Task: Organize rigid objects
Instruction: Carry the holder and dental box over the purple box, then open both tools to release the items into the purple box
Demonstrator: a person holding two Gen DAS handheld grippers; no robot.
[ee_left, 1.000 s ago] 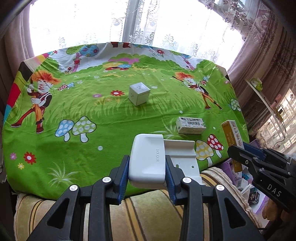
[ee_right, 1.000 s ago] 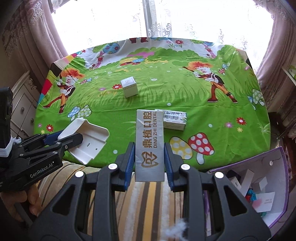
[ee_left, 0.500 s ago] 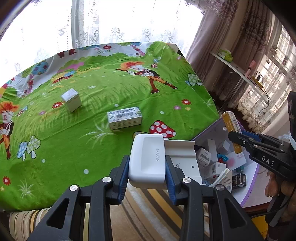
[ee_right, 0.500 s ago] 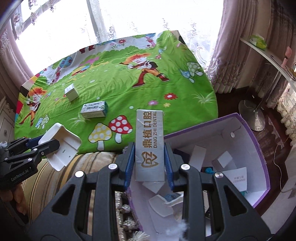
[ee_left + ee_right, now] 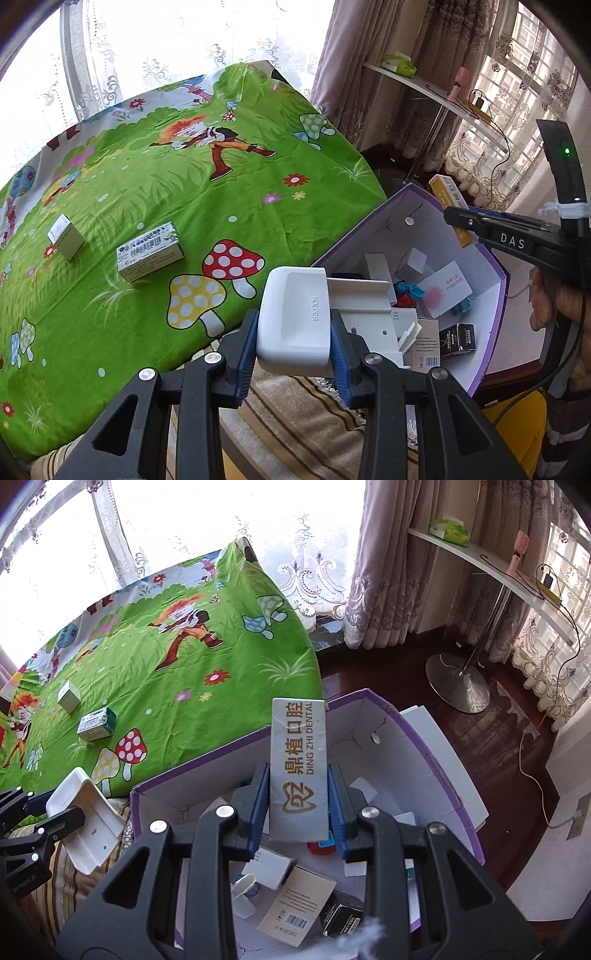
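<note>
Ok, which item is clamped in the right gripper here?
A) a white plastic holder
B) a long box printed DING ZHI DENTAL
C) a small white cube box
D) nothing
B: the right gripper has its blue pads pressed on the long DING ZHI DENTAL box, above the purple bin.

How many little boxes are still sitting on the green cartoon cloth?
2. A small white cube-like cardboard box sits far left on the cloth, and a longer white-and-green carton with a barcode lies beside it, nearer the red mushroom. Part of the cloth is out of view.
</note>
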